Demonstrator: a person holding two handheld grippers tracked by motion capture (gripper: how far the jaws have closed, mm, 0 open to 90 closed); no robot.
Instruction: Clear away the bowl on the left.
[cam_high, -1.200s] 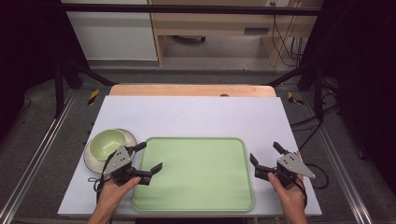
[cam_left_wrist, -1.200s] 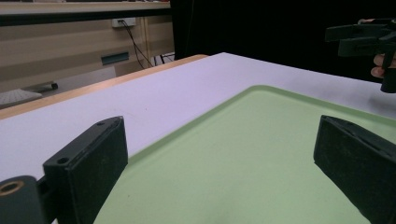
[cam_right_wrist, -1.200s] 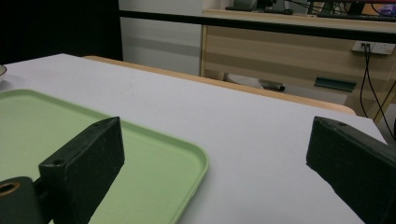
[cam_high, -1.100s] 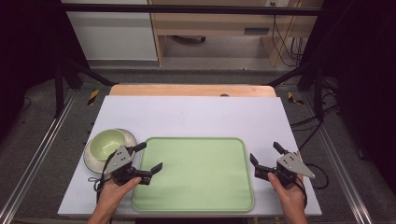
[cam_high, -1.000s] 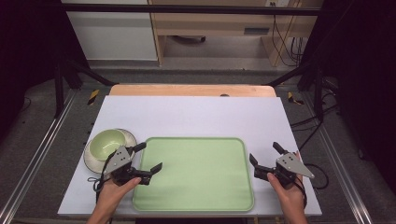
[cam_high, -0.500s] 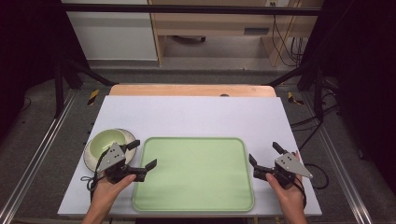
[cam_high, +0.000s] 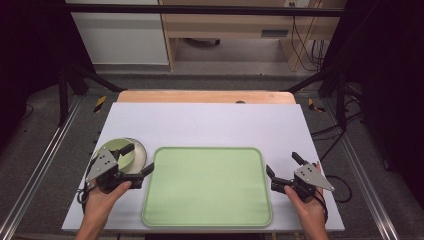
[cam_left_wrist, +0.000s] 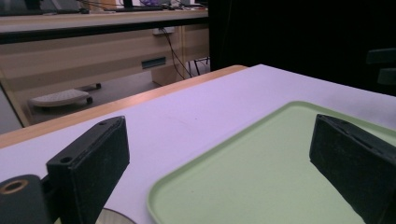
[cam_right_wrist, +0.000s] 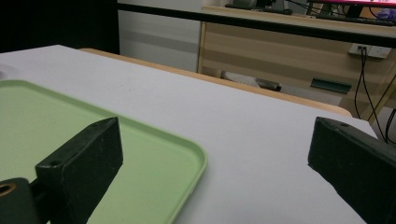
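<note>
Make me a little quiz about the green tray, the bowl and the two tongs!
1. True or false: the tray has something lying in it.
2. Which tongs are over the bowl? A) left tongs B) right tongs
3. Fill in: both tongs have their jaws ____.

Key: 1 false, nothing lies in it. 2 A. 3 open.
</note>
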